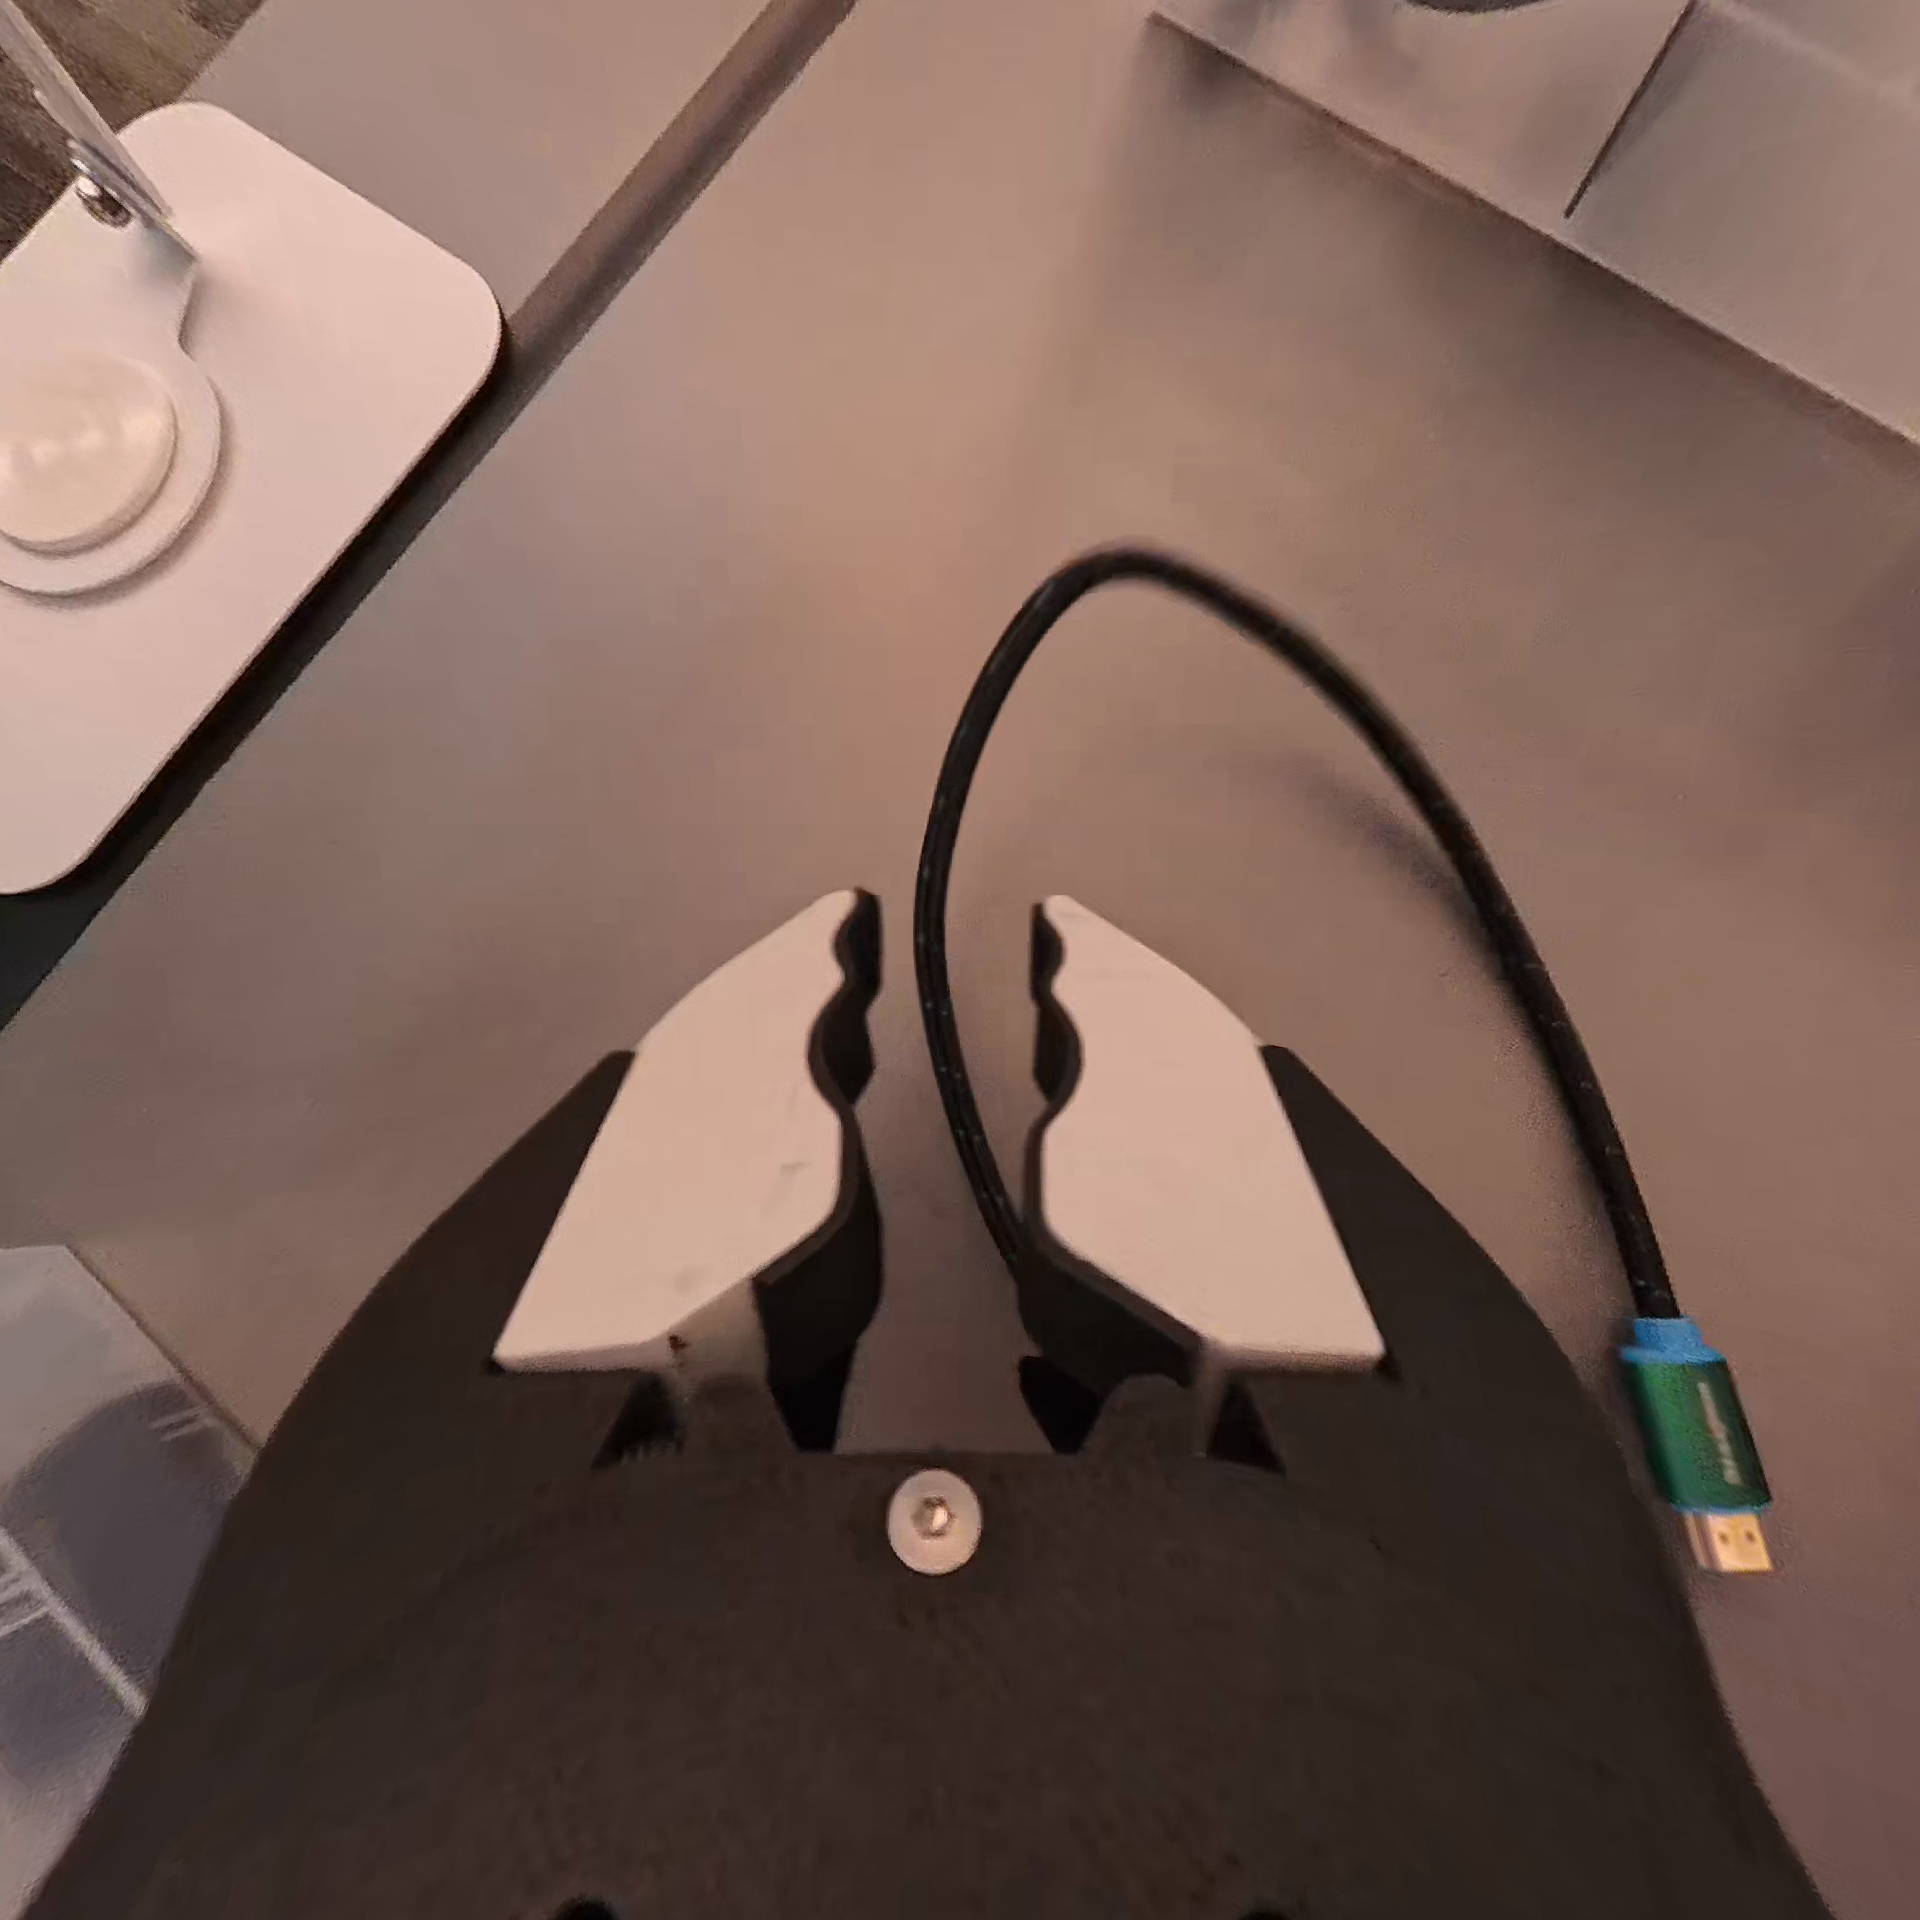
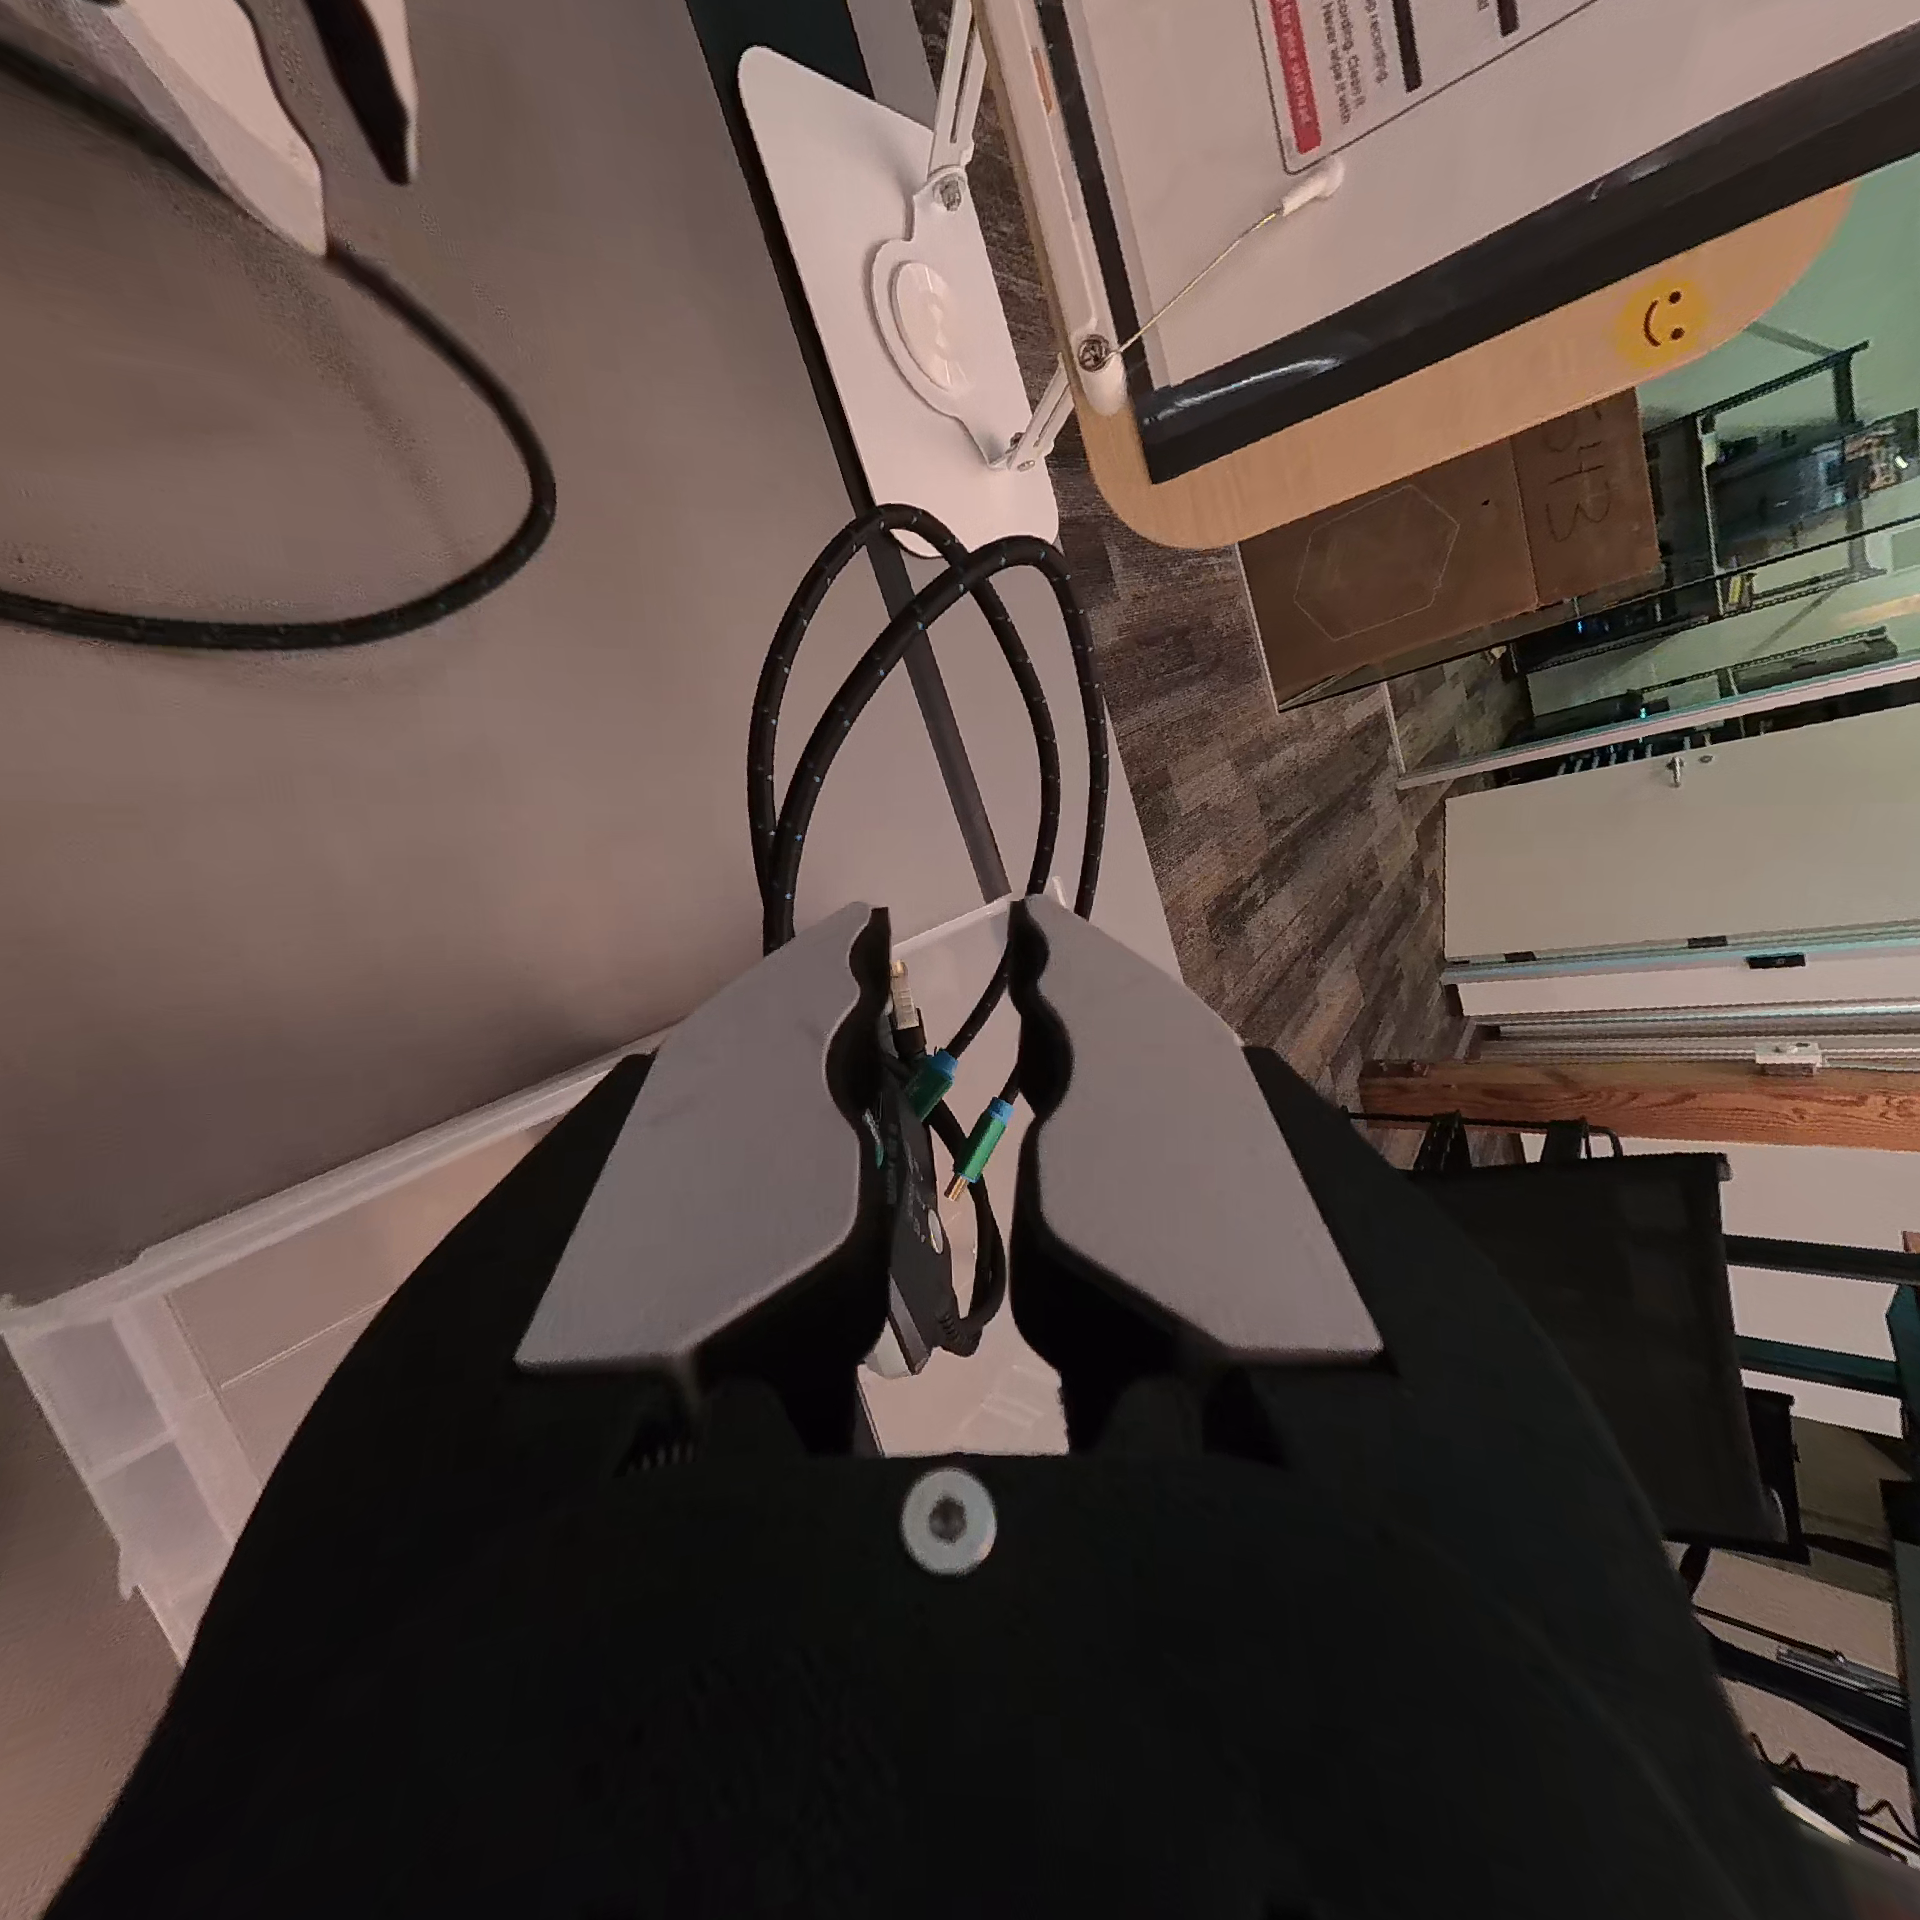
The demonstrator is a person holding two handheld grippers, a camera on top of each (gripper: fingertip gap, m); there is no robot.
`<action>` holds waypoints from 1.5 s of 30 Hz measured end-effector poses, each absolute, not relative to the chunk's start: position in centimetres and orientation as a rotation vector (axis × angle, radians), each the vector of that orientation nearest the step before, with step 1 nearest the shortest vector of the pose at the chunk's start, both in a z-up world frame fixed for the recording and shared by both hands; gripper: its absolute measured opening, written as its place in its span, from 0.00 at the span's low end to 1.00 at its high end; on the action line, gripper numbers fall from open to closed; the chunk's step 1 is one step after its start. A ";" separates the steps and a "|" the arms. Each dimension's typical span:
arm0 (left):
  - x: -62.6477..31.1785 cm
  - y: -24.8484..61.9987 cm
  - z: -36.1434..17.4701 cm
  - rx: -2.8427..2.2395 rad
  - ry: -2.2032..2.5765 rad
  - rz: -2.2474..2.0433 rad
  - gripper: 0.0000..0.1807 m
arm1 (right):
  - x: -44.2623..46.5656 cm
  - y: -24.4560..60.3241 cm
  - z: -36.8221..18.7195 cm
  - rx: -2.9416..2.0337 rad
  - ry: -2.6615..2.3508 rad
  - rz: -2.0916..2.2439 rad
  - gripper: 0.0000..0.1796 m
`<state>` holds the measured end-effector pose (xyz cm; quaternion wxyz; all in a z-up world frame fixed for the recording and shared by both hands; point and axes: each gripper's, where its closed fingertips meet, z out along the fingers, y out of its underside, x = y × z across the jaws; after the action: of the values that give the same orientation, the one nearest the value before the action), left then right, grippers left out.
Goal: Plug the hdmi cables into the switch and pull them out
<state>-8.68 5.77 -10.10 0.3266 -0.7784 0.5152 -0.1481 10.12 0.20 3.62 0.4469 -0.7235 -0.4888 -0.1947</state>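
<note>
**Cables loose, switch waiting in the bin: fetching step under way**

The left gripper [image 1: 956,914] is hovering over the grey tabletop [image 1: 675,675] with its white fingers [image 1: 727,1122] parted by a narrow gap. A black braided HDMI cable [image 1: 1039,644] is passing up through that gap, arching forward and running back down on the right to a green-shelled plug with a blue collar [image 1: 1694,1429], whose gold tip is lying free on the table. The cord is lying against the inner edge of the right-hand finger, but the fingers are not pinching it; nothing is being held.

The right gripper [image 2: 951,920] is likewise slightly parted and empty, and it is pointing down into a clear plastic bin [image 2: 343,1226] at the table's edge. Between its fingers a dark, flat HDMI switch [image 2: 914,1236] is showing, with two more green plugs [image 2: 930,1081] lying loose over it and their braided cords [image 2: 935,623] looping up over the bin's rim. Whether any plug is seated in a port cannot be told; the ones in sight are lying unplugged.

By the look of it, no plugging has begun: this is the gathering stage. The next move probably calls for the right gripper to open wider, drop onto the switch and close on its edges without snagging the cords across it, while the left shifts over to the green shell of the table plug.
</note>
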 end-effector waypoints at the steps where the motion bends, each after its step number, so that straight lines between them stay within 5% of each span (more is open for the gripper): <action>1: -8.5 5.7 -9.7 -2.033 1.344 -0.422 0.21 | 10.1 0.2 3.6 -1.791 -1.210 -0.483 0.13; 4: -8.9 5.5 -6.4 -2.007 1.312 -0.534 0.33 | 10.3 0.1 3.8 -1.787 -1.203 -0.481 0.13; 10: -22.0 13.0 3.0 -1.972 0.874 -0.314 0.32 | 10.6 0.0 3.8 -1.795 -1.191 -0.483 0.13; 15: -31.6 17.0 -3.3 -2.375 0.700 -0.409 0.33 | 10.5 0.5 3.1 -1.816 -1.205 -0.474 0.13; 23: -32.8 21.7 -9.0 -2.583 0.684 -0.530 0.11 | 11.6 1.1 1.8 -1.882 -1.194 -0.477 0.13; 30: -34.1 21.9 -13.5 -2.777 0.867 -0.229 0.17 | 11.7 1.2 1.6 -1.893 -1.193 -0.485 0.12; 45: -34.5 21.8 -14.7 -2.848 0.913 -0.138 0.06 | 11.6 0.9 1.6 -1.894 -1.200 -0.462 0.12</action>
<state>-34.50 21.78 -14.66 0.0738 -0.9486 0.3043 -0.0458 11.61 0.92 1.60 0.4133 -0.7534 -0.4772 -0.1838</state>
